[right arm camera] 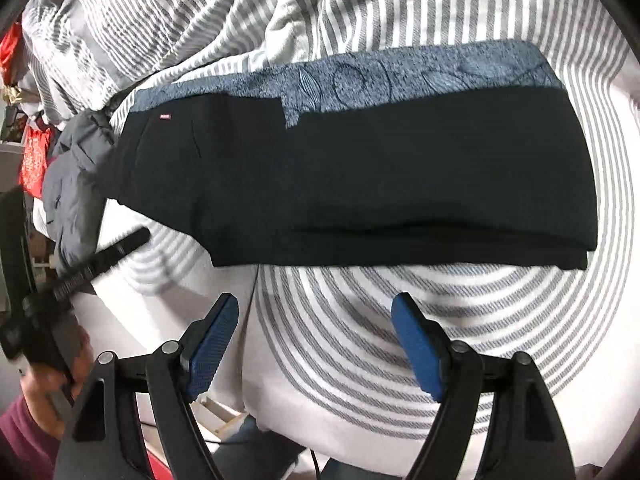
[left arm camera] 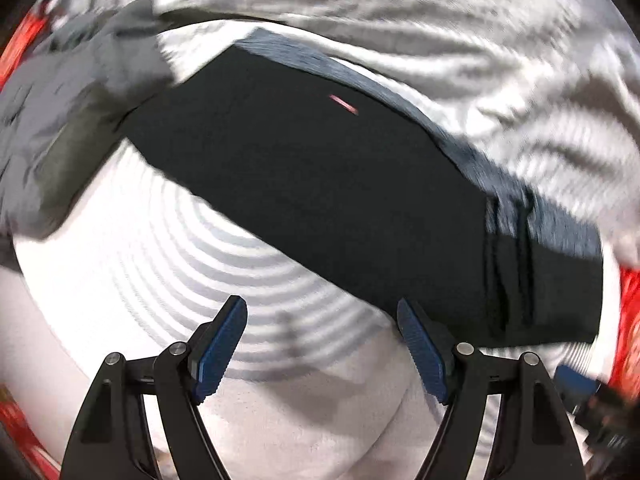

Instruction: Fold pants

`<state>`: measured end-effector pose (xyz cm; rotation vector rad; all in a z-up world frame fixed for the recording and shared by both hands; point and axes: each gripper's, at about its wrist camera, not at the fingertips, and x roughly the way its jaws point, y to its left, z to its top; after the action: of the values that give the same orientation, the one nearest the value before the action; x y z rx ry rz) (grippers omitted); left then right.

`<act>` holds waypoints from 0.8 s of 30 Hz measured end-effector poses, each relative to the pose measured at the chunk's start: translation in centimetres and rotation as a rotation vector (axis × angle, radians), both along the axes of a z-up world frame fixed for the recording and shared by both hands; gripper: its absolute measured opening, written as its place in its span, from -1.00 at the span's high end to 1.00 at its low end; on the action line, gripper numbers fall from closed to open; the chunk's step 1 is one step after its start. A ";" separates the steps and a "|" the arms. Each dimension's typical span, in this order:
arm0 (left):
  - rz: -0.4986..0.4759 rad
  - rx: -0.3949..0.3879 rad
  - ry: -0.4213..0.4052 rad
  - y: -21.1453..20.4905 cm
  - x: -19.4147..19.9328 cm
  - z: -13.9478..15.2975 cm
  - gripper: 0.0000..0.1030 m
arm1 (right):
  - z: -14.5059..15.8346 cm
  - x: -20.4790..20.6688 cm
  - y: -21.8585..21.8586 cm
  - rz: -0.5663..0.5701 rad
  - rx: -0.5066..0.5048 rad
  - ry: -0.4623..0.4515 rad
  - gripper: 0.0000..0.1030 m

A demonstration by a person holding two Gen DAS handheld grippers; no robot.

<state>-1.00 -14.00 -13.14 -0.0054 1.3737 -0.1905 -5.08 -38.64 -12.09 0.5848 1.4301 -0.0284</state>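
The black pants [right arm camera: 360, 176] lie folded lengthwise into a long band on a white bedsheet [right arm camera: 360, 340] with grey ring stripes, over a blue-grey patterned cloth [right arm camera: 400, 76]. A small red label [right arm camera: 165, 116] marks the waist end at the left. In the left wrist view the pants [left arm camera: 320, 184] run diagonally and the picture is blurred. My left gripper [left arm camera: 322, 312] is open and empty, just short of the pants' near edge. My right gripper [right arm camera: 316, 308] is open and empty, just short of the near fold.
A grey-and-white striped duvet [right arm camera: 180, 20] is bunched behind the pants. A grey padded jacket [right arm camera: 74, 184] lies at the left end. Red items [right arm camera: 34, 160] sit past the bed's left edge. The left gripper [right arm camera: 80, 268] and the person's hand show in the right wrist view.
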 end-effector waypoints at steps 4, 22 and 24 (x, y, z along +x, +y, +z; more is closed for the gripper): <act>0.120 -0.066 -0.025 3.7 2.1 0.0 -0.52 | 0.4 1.1 0.9 0.034 -0.013 -0.021 -0.59; 0.250 -0.402 0.021 14.8 10.3 -4.6 -0.52 | 0.8 10.7 11.2 0.047 0.004 -0.079 -0.59; 0.241 -0.443 0.033 14.6 10.7 -4.7 -0.52 | 1.1 11.4 11.7 0.047 0.012 -0.083 -0.59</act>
<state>9.71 0.57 -17.88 -0.5431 1.3270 -0.2891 6.28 -26.96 -11.03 0.5563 1.3637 0.0415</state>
